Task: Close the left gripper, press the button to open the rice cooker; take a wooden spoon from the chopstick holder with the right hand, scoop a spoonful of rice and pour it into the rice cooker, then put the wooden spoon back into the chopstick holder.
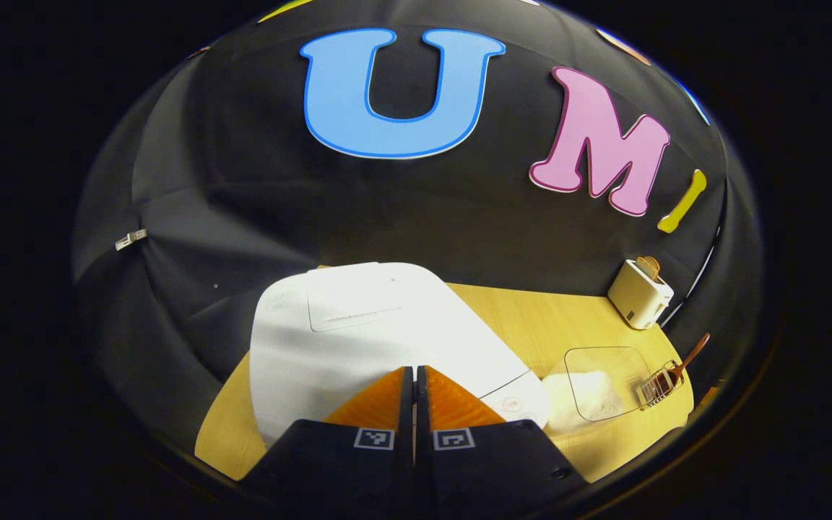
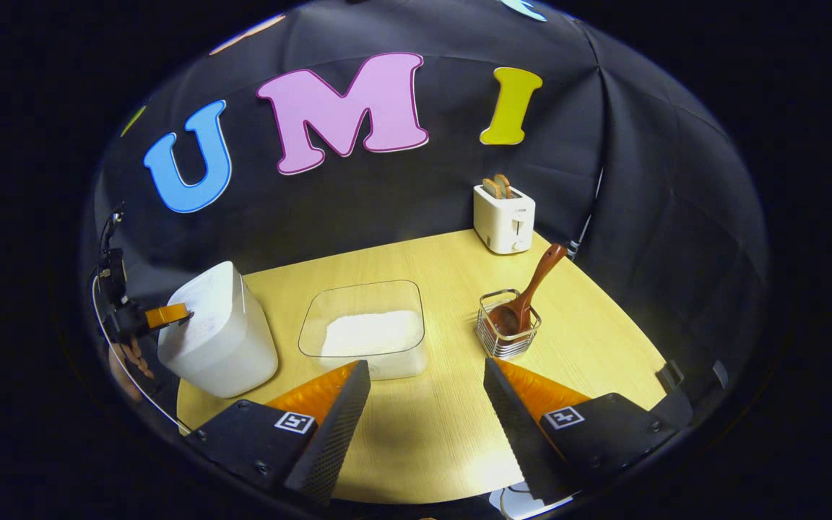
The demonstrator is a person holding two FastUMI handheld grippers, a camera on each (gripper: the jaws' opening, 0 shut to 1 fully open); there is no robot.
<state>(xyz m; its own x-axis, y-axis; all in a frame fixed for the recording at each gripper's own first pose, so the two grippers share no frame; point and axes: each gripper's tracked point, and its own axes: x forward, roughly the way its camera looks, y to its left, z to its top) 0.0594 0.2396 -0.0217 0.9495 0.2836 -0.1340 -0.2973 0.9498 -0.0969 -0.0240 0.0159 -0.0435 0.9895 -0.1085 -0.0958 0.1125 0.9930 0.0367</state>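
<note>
Left gripper (image 1: 414,375): fingers pressed together, nothing between them, tips poised over the front edge of the rice cooker (image 1: 358,325), lid down. The button (image 1: 513,406) appears to sit on the cooker's front lip, just right of the fingertips and slightly nearer; the coming press likely turns on a short shift that way and downward. Right gripper (image 2: 423,393): fingers spread wide, empty, hovering above bare counter (image 2: 416,440). Wooden spoon (image 2: 524,296): ahead and to the right of the right gripper, bowl down in the wire chopstick holder (image 2: 506,336), handle leaning up and to the right, away from the gripper. Rice container (image 2: 369,328): clear, square, holding white rice, ahead of the right gripper's left finger, between cooker and holder. Toaster (image 2: 504,217): at the counter's far edge, behind the holder, well apart from the working line. Nothing stands between the left gripper and the button; the right gripper is the nearer one to the spoon, path open.
</note>
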